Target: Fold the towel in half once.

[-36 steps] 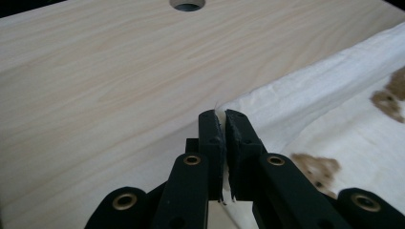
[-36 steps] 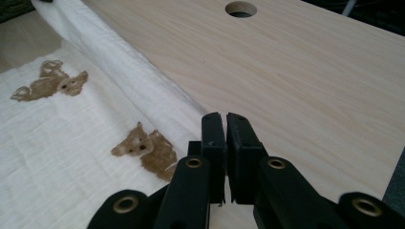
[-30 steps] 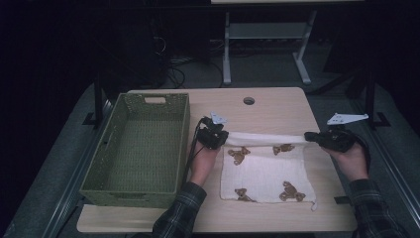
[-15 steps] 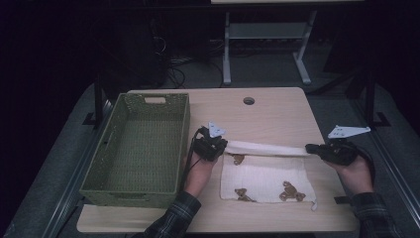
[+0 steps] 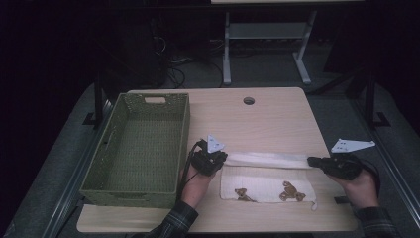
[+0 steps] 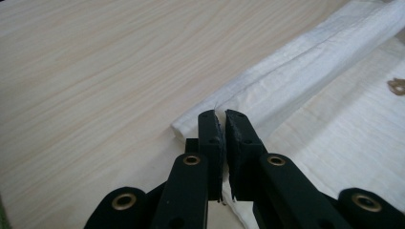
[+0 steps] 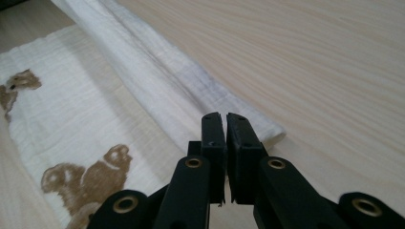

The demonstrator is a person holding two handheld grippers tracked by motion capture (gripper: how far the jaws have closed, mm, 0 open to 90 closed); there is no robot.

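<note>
The left claw (image 5: 219, 159) and the right claw (image 5: 313, 161) are each clamped on one far corner of the white cloth (image 5: 267, 184), folded over on the table (image 5: 257, 119).

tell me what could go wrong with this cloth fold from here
Both tongs, left and right, pinch only thin corners of the cloth, so an edge could slip out. Uneven pulling might leave the fold crooked. The left hand works close to the basket and could bump it.
</note>
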